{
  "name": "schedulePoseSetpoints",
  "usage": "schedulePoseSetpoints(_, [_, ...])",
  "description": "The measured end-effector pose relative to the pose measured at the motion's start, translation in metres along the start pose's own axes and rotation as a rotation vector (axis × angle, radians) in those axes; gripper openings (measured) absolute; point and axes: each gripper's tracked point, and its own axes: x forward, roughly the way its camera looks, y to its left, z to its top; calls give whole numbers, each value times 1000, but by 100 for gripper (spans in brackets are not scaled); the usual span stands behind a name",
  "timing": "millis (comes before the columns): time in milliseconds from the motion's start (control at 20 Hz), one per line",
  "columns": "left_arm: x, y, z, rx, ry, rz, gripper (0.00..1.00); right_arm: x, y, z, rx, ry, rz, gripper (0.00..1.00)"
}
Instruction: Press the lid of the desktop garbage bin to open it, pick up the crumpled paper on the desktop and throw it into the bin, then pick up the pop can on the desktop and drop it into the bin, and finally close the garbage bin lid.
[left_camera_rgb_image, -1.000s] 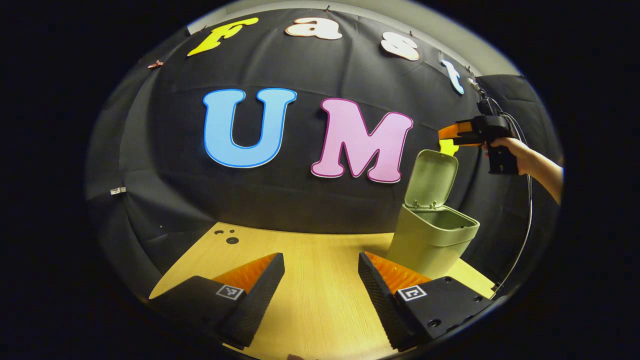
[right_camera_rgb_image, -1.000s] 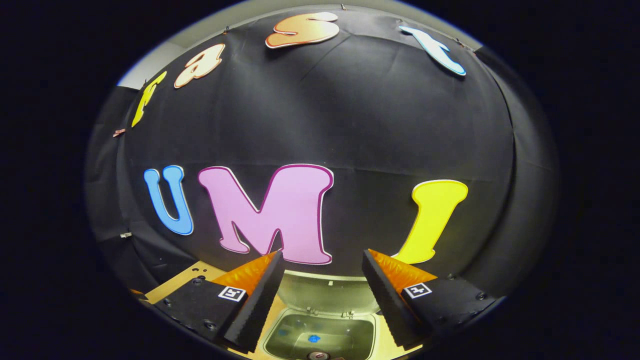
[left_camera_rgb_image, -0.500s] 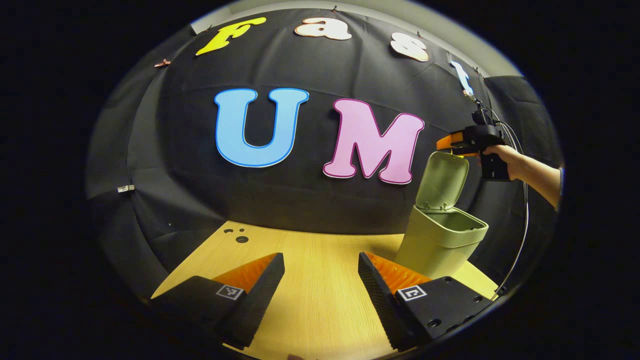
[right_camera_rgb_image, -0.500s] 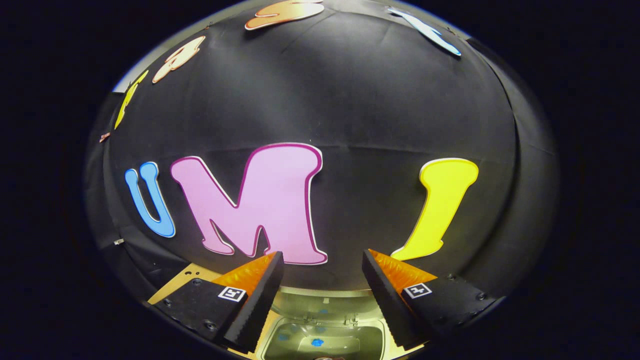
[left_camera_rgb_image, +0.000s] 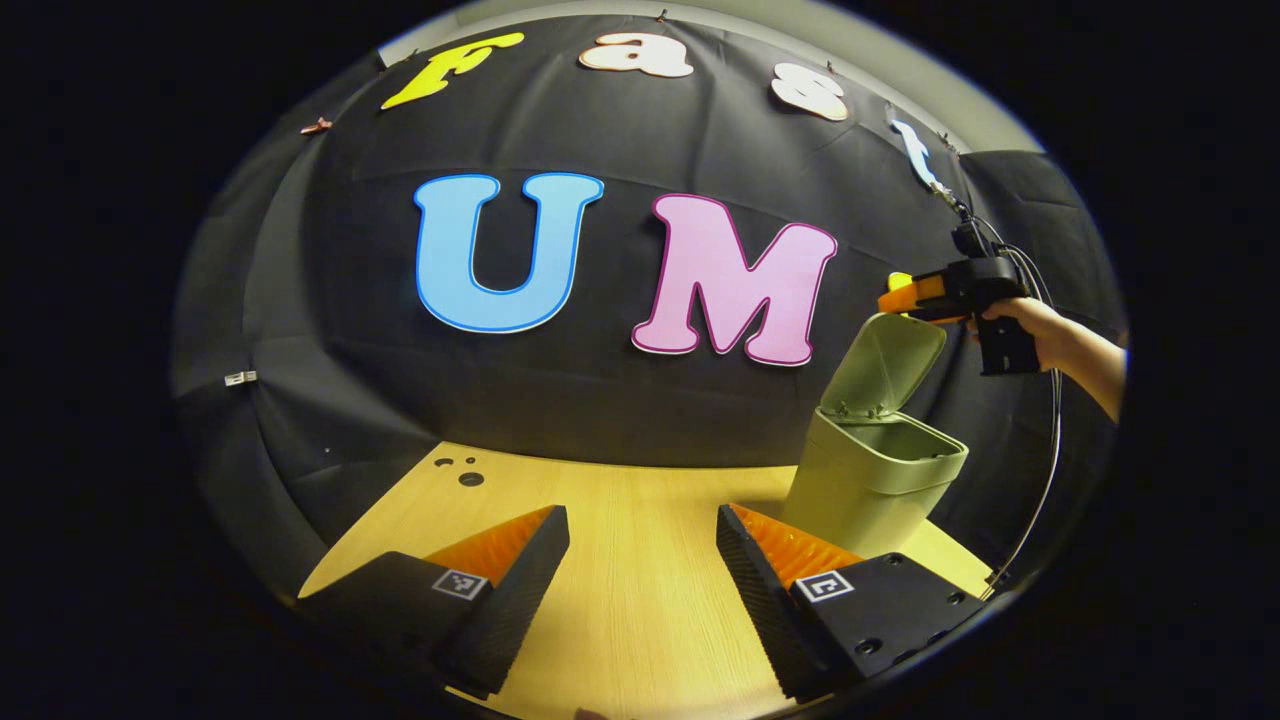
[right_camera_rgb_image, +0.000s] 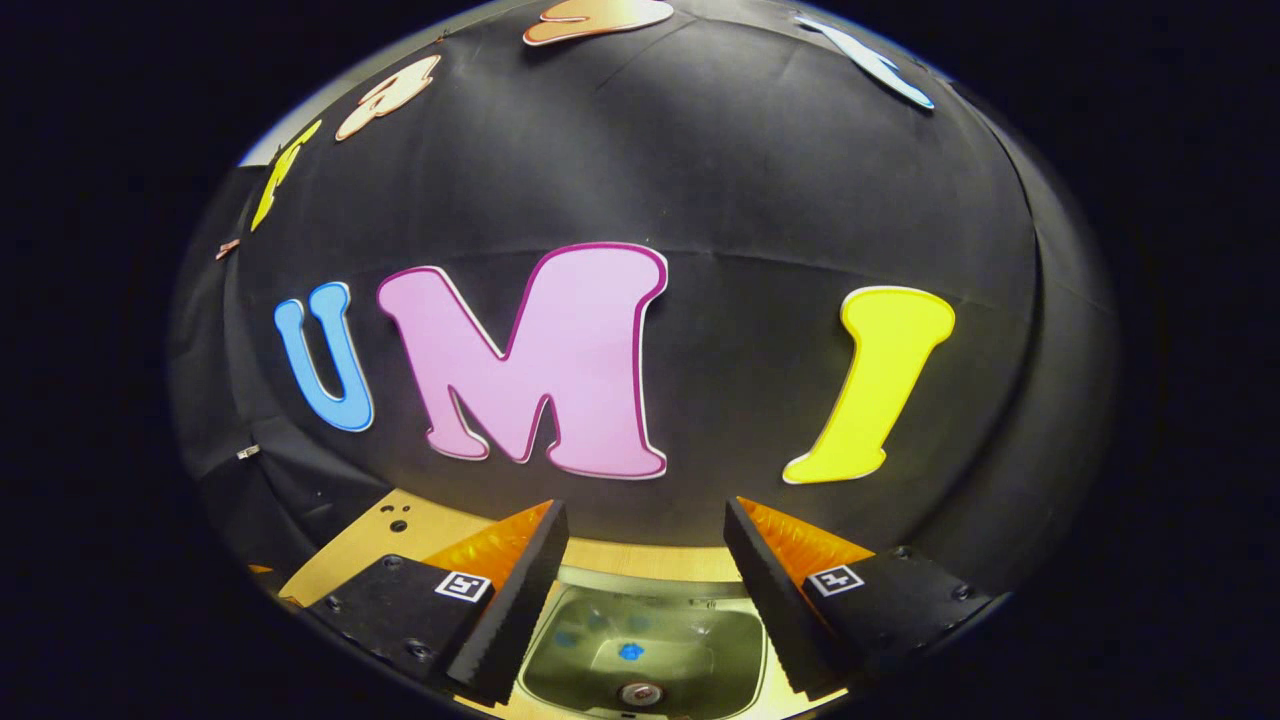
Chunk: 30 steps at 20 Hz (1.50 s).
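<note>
A green desktop bin (left_camera_rgb_image: 868, 480) stands at the right of the wooden table (left_camera_rgb_image: 620, 600). Its lid (left_camera_rgb_image: 888, 362) is hinged up and leans forward over the mouth. In the left gripper view, my right gripper (left_camera_rgb_image: 903, 299), held by a hand (left_camera_rgb_image: 1045, 333), sits at the lid's top edge. In the right gripper view, my right gripper (right_camera_rgb_image: 640, 572) is open, looking down into the bin's inside (right_camera_rgb_image: 640, 650), where a round metal can top (right_camera_rgb_image: 637, 692) shows. My left gripper (left_camera_rgb_image: 640, 560) hangs open over the table with nothing between its fingers.
A cable (left_camera_rgb_image: 1045, 470) runs down from the right gripper behind the bin. Small dark holes (left_camera_rgb_image: 462, 472) mark the table's far left corner. The black cloth wall stands close behind the table.
The lid has tipped forward from nearly upright. My right gripper has come down onto the lid's top edge. My left gripper has hardly moved.
</note>
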Motion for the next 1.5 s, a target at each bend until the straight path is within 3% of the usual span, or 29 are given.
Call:
schedulePoseSetpoints(700, [-1, -11, 2, 12, 2, -60, 96, -54, 15, -91, -21, 114, 45, 99])
schedulePoseSetpoints(1100, [-2, -12, 1, 13, 4, -59, 96, -55, 18, -136, 95, 176, 67, 98])
schedulePoseSetpoints(1500, [-2, -10, -2, 8, 11, -50, 96, -50, 22, -168, -27, 222, 63, 99])
